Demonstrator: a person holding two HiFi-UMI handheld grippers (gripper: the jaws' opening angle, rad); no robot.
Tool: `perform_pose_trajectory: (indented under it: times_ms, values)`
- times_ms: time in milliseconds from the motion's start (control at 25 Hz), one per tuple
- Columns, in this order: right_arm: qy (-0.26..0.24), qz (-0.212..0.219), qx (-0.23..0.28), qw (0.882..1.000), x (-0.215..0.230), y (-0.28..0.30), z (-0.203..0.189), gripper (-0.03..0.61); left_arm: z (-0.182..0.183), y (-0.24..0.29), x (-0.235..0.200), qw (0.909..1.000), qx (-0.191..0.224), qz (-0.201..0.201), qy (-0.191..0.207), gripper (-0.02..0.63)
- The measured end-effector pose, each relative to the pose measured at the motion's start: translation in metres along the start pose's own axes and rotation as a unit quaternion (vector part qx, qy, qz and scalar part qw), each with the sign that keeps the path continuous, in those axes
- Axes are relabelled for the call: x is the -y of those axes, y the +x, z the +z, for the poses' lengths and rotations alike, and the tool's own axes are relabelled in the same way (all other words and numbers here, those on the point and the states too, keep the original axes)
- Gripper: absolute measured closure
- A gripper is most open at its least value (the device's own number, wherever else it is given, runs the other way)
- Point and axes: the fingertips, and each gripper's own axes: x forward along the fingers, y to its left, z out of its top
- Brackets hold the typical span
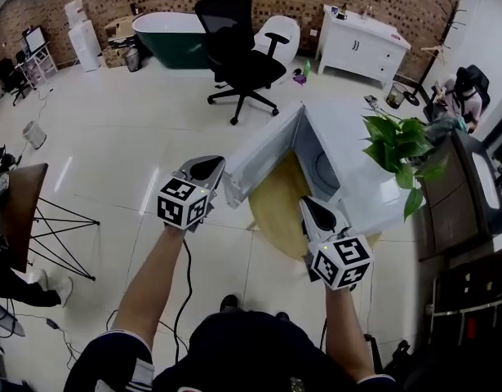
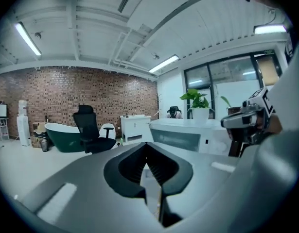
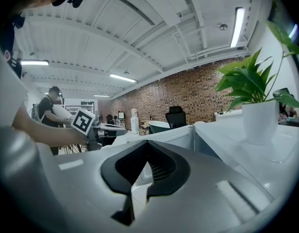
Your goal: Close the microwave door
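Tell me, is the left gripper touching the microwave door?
Cannot tell. In the head view the left gripper sits beside the open microwave door, but neither contact nor a gap shows plainly; the left gripper view doesn't settle it.

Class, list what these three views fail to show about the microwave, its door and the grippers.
- Head view: whether the left gripper touches the door; the gripper's own body covers the contact.
- Head view: the control panel of the microwave; its top and the right gripper hide the front.
- Right gripper view: the cavity's inside; that gripper's body cuts it off.
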Motion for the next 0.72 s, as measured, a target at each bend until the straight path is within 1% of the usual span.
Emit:
perform_pose_trajectory:
  times_ms: [160,280,360,520,720]
  values:
    - [0.000,-0.014,-0.001,1.000,0.003,0.002,0.001,0.577,-0.023,0.008,-0.028,0.9994,-0.032,0.010,-0.003,0.603]
    - [0.004,-0.026,-0.005,1.000,0.005,0.000,-0.002,0.577,-0.036,0.013,-0.030,0.9989,-0.046,-0.001,-0.009,0.603]
    - [0.006,-0.032,-0.007,0.999,0.006,-0.001,-0.003,0.577,-0.039,0.017,-0.029,0.9988,-0.046,-0.007,-0.013,0.603]
    - [0.010,-0.045,-0.009,0.999,0.010,-0.007,-0.006,0.577,-0.037,0.022,-0.019,0.9987,-0.044,-0.024,-0.013,0.603]
    - [0.012,-0.054,-0.008,0.998,0.015,-0.017,-0.009,0.577,-0.034,0.029,0.011,0.9978,-0.037,-0.054,-0.009,0.603]
